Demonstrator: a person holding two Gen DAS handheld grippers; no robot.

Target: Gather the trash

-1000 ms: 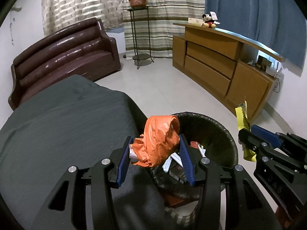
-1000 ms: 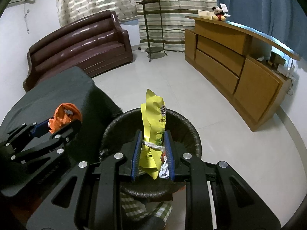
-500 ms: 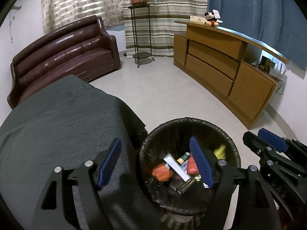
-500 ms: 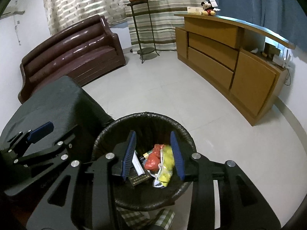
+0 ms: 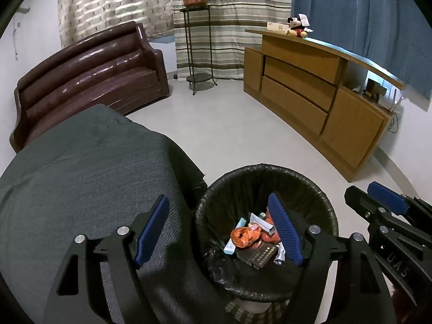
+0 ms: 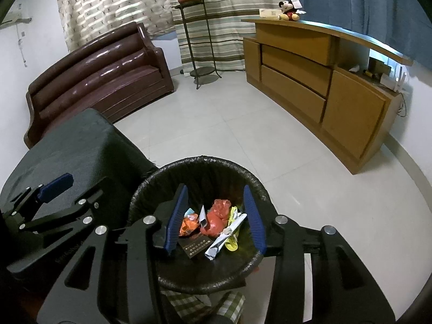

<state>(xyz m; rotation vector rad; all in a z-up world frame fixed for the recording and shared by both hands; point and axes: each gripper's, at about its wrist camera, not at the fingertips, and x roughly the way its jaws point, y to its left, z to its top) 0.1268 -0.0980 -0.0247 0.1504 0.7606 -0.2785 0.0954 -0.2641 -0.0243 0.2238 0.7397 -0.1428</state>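
A black-lined trash bin stands on the floor beside a grey-covered table. Inside lie an orange wrapper, a red wrapper, a yellow snack bag, a dark box and other scraps. My left gripper is open and empty, above the bin's left rim and the table edge. My right gripper is open and empty, right over the bin. The right gripper also shows in the left wrist view, and the left gripper in the right wrist view.
The grey-covered table is at the left. A brown leather sofa stands behind it, a plant stand at the back, and a wooden cabinet along the right wall. White tiled floor lies between them.
Both grippers opened. The orange wrapper fell from the left gripper and the yellow bag from the right into the bin. Both grippers stay over the bin.
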